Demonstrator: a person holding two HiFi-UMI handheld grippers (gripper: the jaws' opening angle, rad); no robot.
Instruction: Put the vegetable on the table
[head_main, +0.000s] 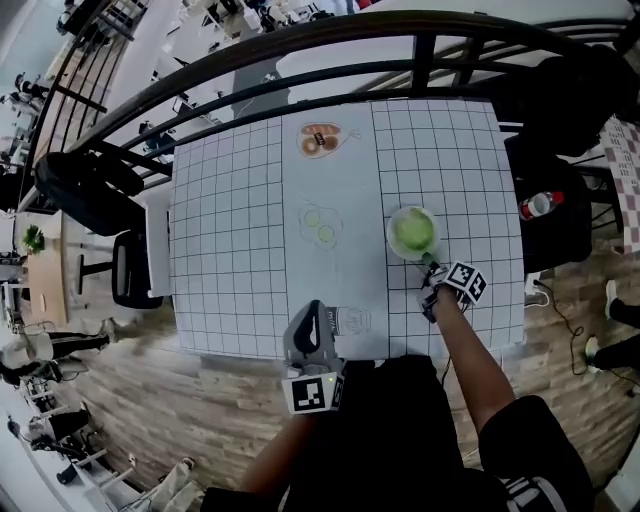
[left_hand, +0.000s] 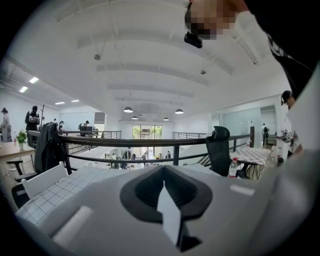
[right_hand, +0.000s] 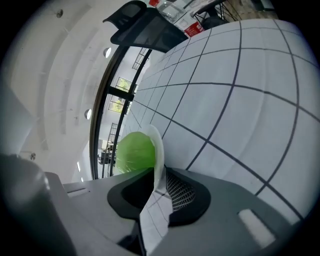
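**me:** Holding the bowl (right_hand: 160, 147) by its near rim with my right claw (right_hand: 161, 180), jaws clamped on that thin white edge. The vegetable (head_main: 412, 232) (round, bright green, some kind of cabbage I guess) sits inside the bowl, over the right half of the table (head_main: 230, 250). Can't tell if the bowl's base is resting on the table or just off it. Left claw (left_hand: 165, 195) is pinched together on nothing, parked at the near edge. What could bite me from here?

**reply:** Mostly that rim grip. You've got one thin edge and all the weight hangs out past the jaws, so if you lift, the bowl will likely droop or twist in the grip. Tip it too fast and a round vegetable rolls, and since you're on the right half it could run off that side. I'd tilt slowly, pouring toward the middle of the table. Your idle claw could block the roll, but it'd have to come across first, so don't count on it.
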